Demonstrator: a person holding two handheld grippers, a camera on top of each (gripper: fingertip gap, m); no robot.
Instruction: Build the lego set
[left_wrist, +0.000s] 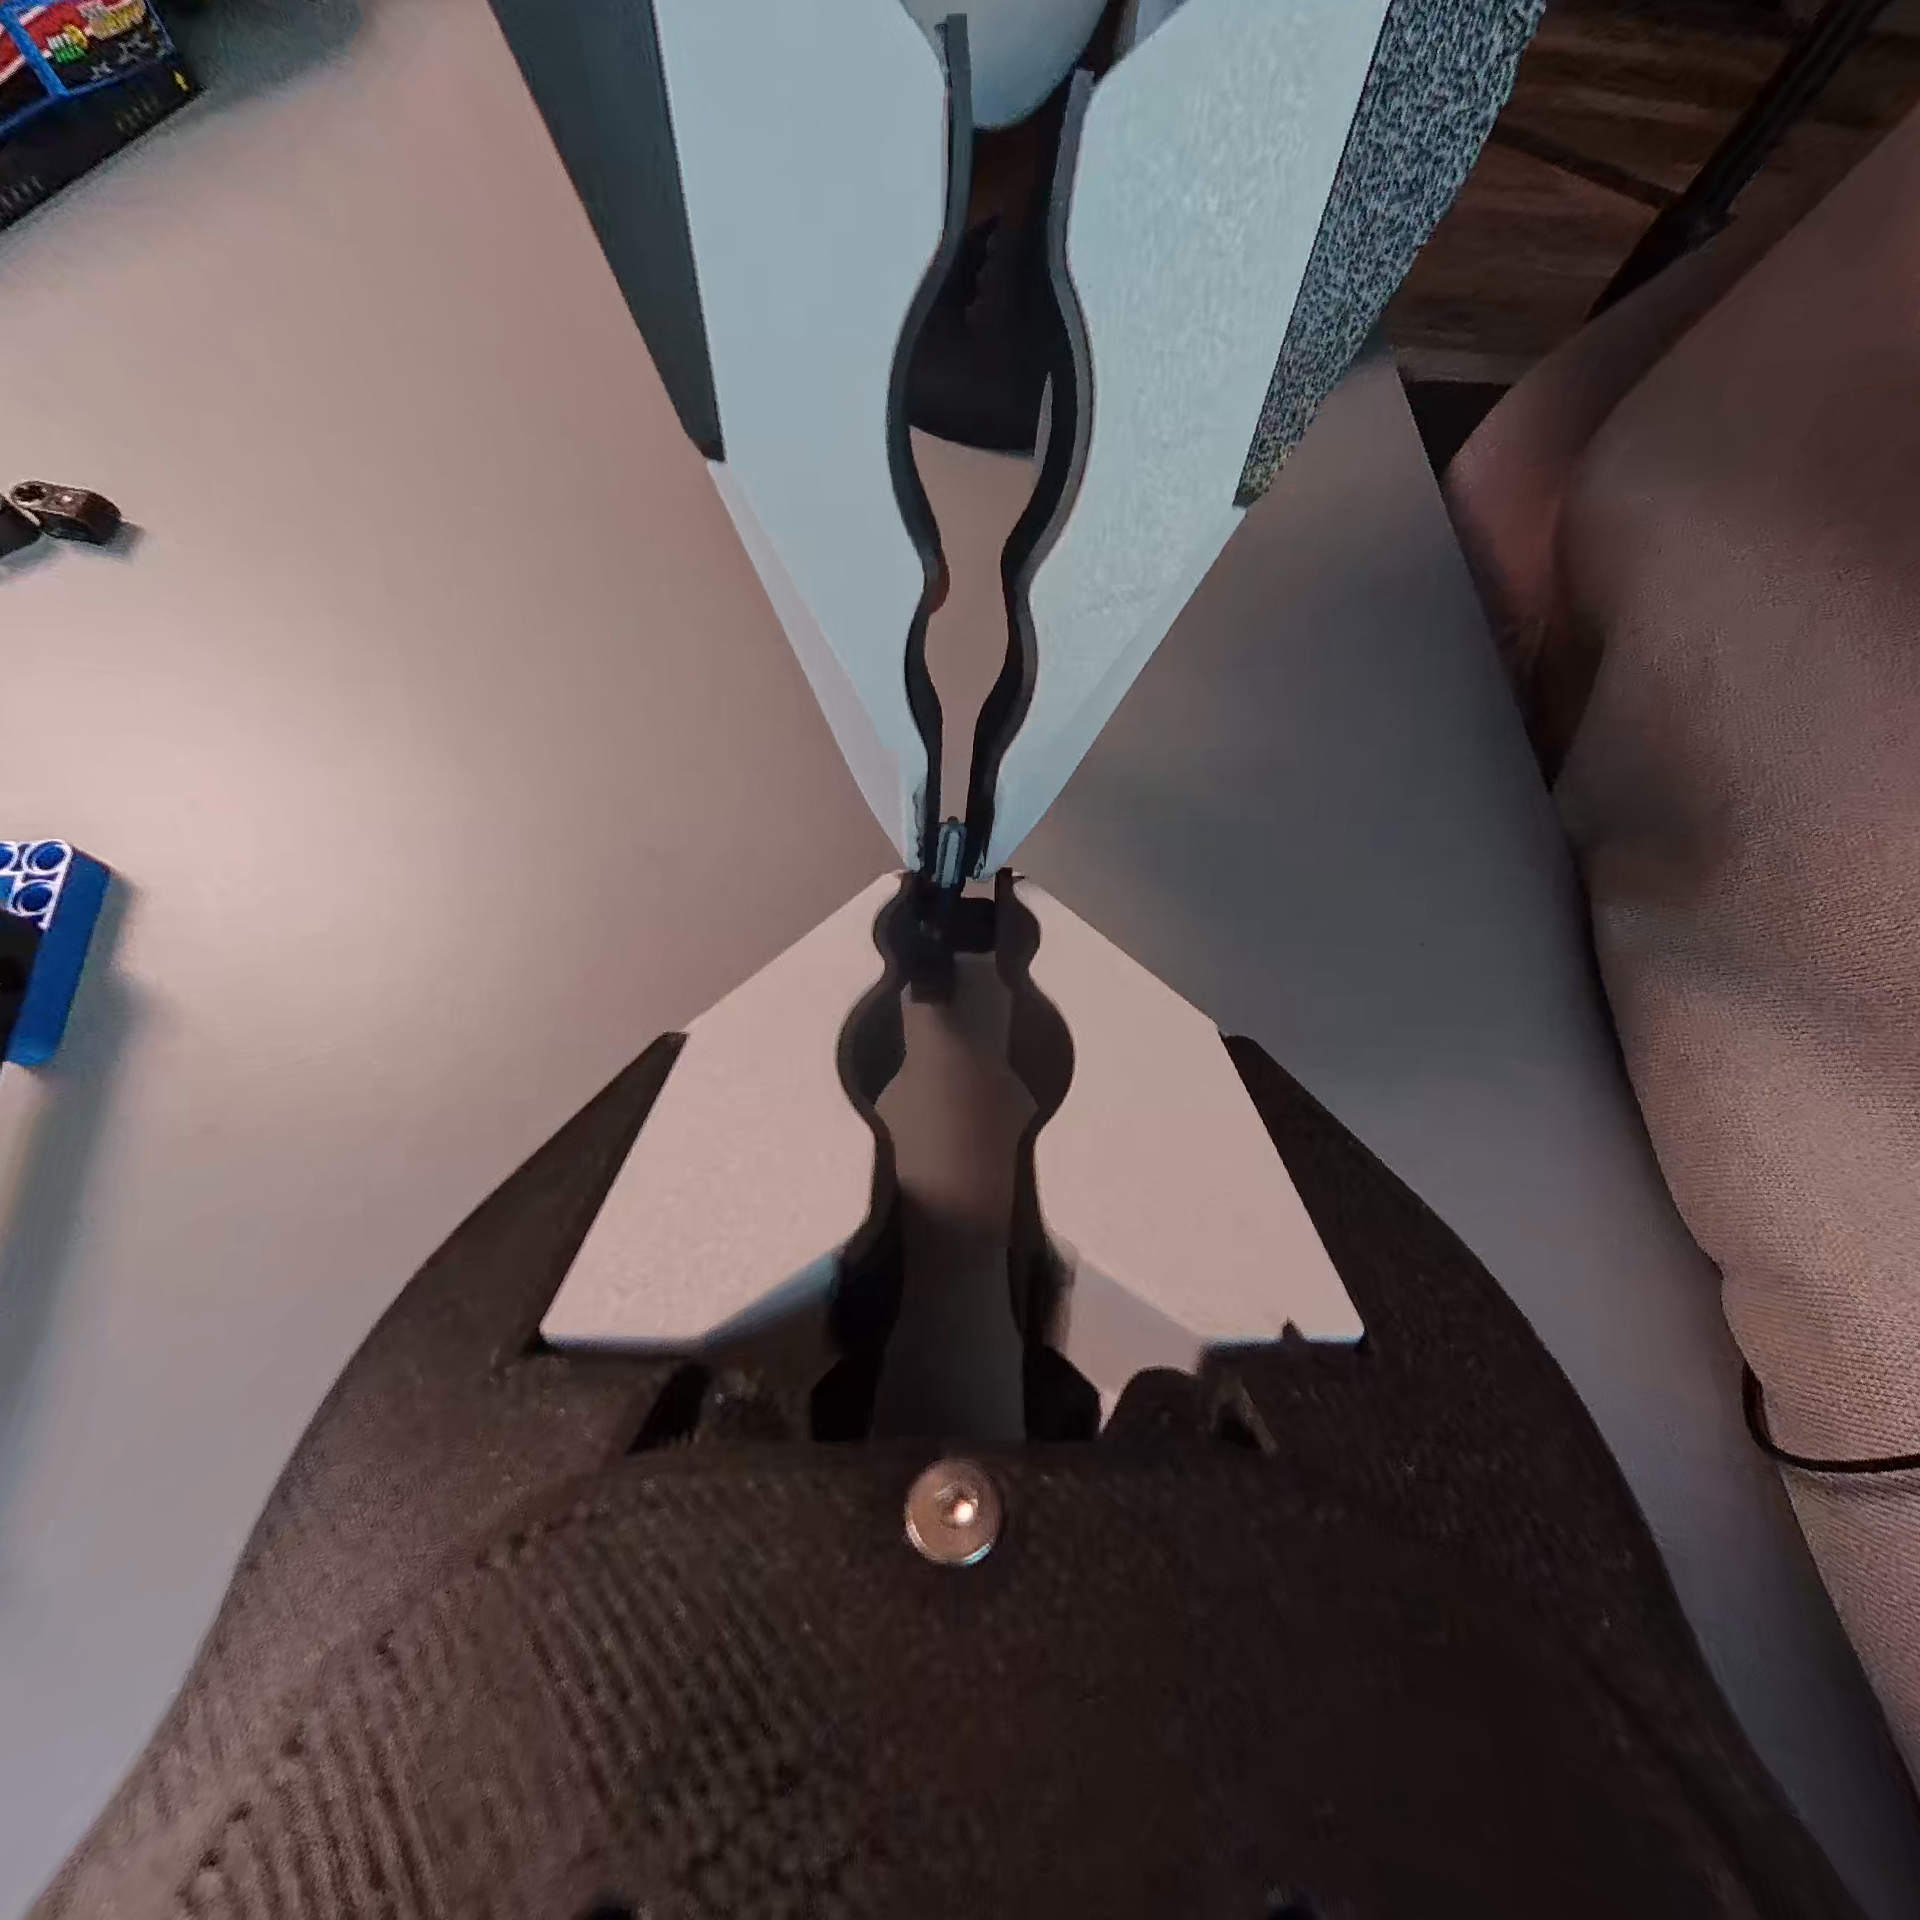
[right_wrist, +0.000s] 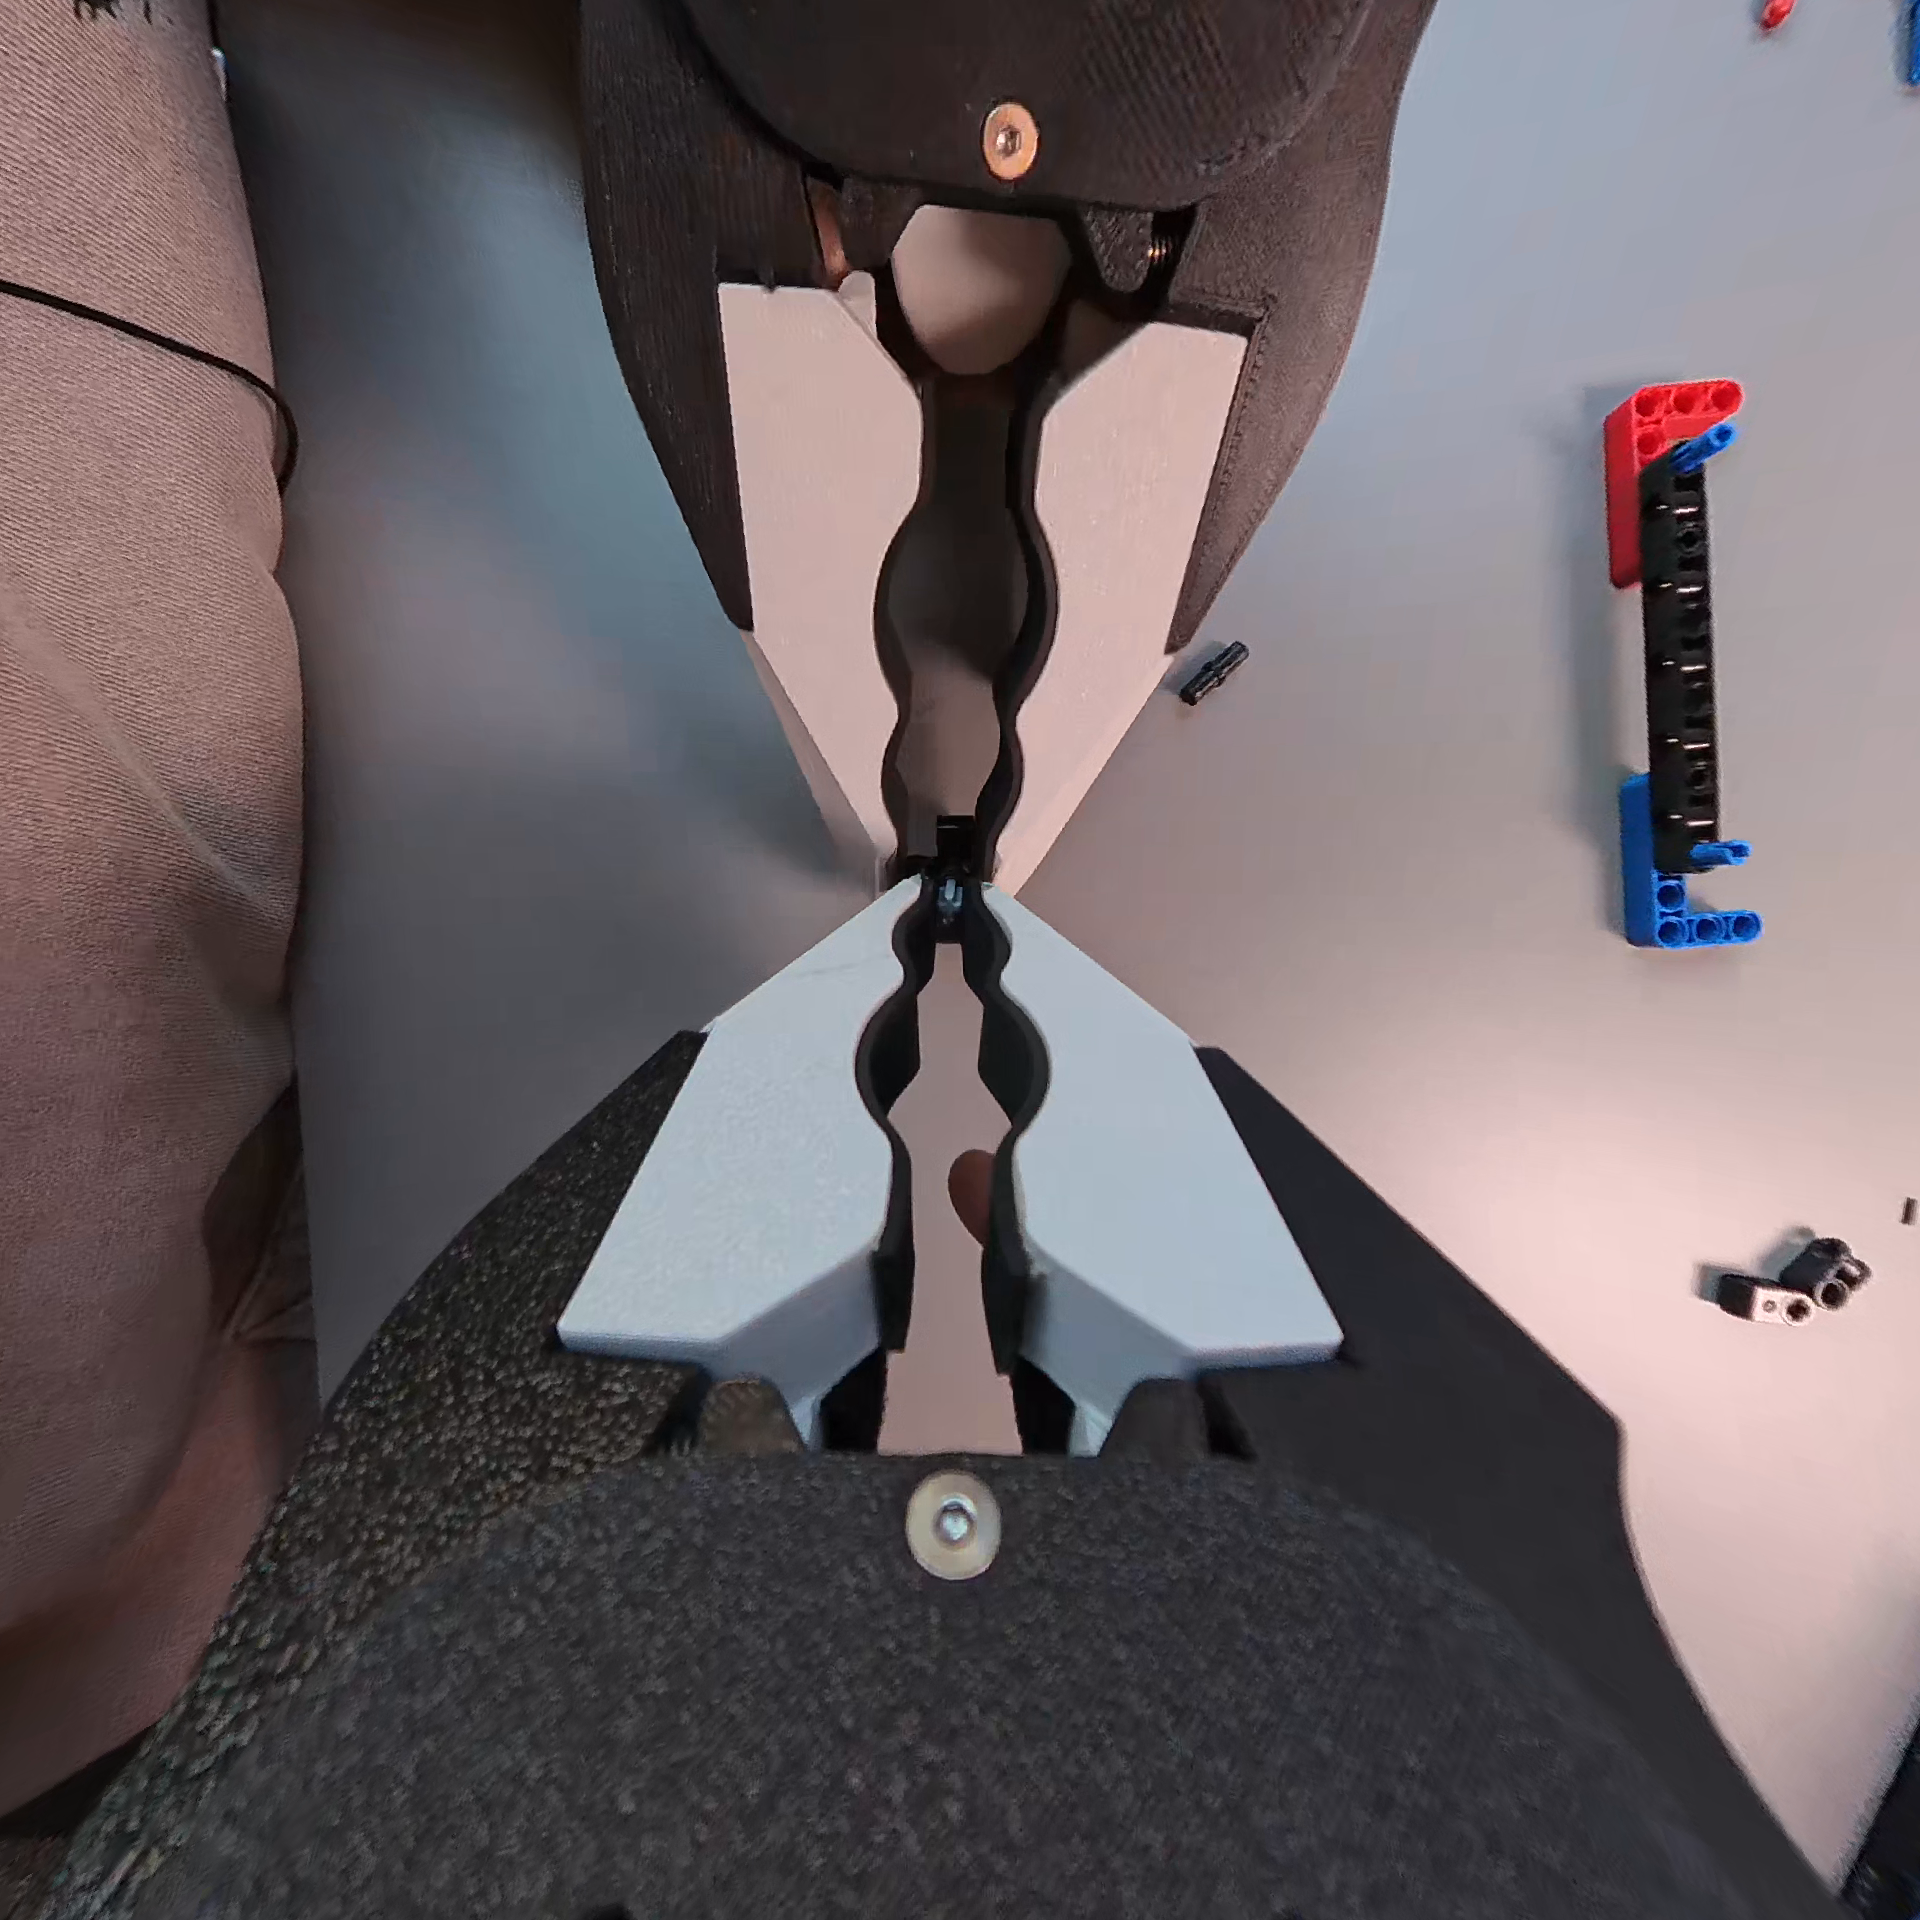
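My two grippers meet tip to tip above the pale table (right_wrist: 1403, 1039). My left gripper (left_wrist: 958, 902), with pinkish-white fingers, is shut on a small black connector piece (left_wrist: 971, 927). My right gripper (right_wrist: 951, 909), with light blue fingers, is shut on a small blue-grey pin (right_wrist: 951, 896). The pin's end touches the black piece (right_wrist: 954, 836). The right gripper (left_wrist: 954, 847) comes in from the top of the left wrist view, and the left gripper (right_wrist: 951, 850) from the top of the right wrist view. The pin (left_wrist: 951, 844) is mostly hidden between the pads.
A part-built frame (right_wrist: 1675, 665) of a black beam with red and blue corner beams lies at the right. Near it lie a loose black pin (right_wrist: 1214, 658) and black and grey connectors (right_wrist: 1797, 1294). A blue brick assembly (left_wrist: 47, 935), a black connector (left_wrist: 62, 509) and the box (left_wrist: 73, 73) lie to the left. A person's clothed legs (left_wrist: 1714, 831) border the table. Less than 4 cm separates the two grippers' tips.
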